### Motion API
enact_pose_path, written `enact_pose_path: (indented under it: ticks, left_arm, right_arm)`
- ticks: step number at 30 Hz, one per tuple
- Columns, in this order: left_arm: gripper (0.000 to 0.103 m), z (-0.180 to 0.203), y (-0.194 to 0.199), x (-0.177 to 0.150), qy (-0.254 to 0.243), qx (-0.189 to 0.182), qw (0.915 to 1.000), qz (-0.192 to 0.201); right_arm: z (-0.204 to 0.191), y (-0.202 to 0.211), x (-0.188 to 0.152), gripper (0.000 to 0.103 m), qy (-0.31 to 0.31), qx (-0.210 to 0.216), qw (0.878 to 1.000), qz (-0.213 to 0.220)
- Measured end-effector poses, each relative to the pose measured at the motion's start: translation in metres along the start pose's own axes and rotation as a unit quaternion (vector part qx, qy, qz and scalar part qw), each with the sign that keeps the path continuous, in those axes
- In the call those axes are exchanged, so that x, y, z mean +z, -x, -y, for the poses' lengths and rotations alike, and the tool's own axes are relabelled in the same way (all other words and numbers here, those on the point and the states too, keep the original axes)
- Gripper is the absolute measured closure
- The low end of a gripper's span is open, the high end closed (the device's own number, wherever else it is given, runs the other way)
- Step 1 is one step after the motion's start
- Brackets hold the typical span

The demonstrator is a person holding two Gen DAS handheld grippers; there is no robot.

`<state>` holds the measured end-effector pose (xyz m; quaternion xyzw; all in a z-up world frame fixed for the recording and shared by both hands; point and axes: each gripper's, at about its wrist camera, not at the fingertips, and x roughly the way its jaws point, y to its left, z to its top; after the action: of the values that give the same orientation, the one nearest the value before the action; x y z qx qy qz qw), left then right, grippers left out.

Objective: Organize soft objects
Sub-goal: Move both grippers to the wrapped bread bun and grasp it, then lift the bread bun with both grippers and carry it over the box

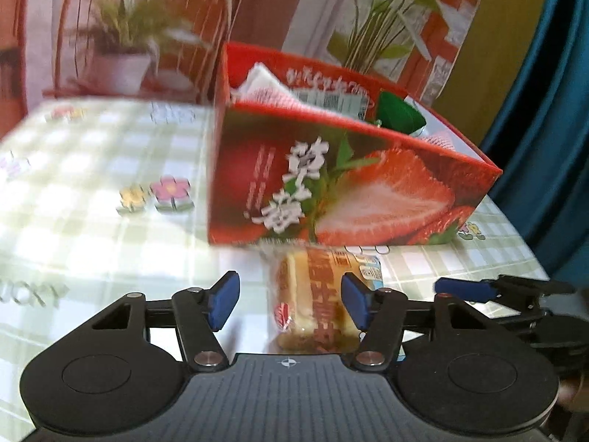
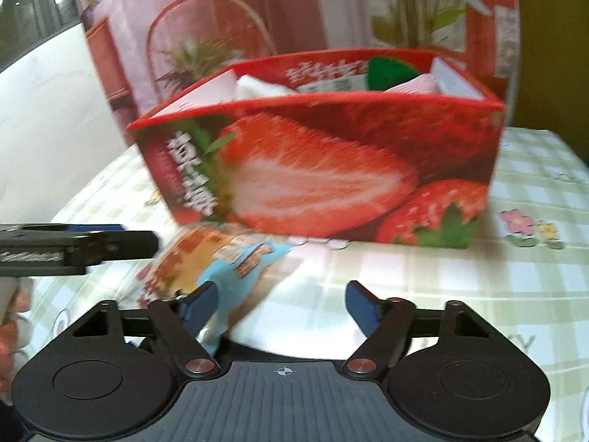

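Observation:
A wrapped cake snack (image 1: 313, 294) in clear and light-blue plastic lies on the checked tablecloth, just in front of a red strawberry-print box (image 1: 331, 184). My left gripper (image 1: 287, 304) straddles it: the right pad sits at the wrapper's edge, while the left pad stands apart from it. My right gripper (image 2: 281, 307) is open beside the same snack (image 2: 206, 258), whose blue end overlaps its left finger (image 2: 200, 305). The box (image 2: 331, 169) holds white soft items, a printed packet and a green thing (image 1: 399, 114).
The green-and-white checked tablecloth (image 1: 92, 169) has flower prints. Behind the box hangs a printed backdrop of a chair and potted plants. A blue curtain (image 1: 552, 110) stands at the right. Each gripper shows in the other's view, at the edge (image 1: 478, 291) (image 2: 73, 243).

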<state>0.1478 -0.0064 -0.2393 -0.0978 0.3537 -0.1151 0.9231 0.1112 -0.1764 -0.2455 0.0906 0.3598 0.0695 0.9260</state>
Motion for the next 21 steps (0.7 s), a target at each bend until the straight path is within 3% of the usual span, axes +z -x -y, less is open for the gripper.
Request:
enact_pose_path:
  ticks: [6, 18, 21]
  left_arm:
    - [0.046, 0.001, -0.012, -0.004, 0.016, -0.042, 0.9987, -0.024]
    - [0.047, 0.019, -0.025, -0.006, 0.002, -0.074, 0.9970, -0.024]
    - [0.047, 0.019, -0.025, -0.008, 0.010, -0.081, 0.9964, -0.022]
  right_arm:
    - [-0.006, 0.000, 0.001, 0.036, 0.009, 0.023, 1.000, -0.002]
    - [-0.006, -0.012, -0.005, 0.041, 0.008, 0.059, 0.998, -0.022]
    - [-0.005, -0.014, -0.006, 0.051, 0.000, 0.077, 0.997, -0.023]
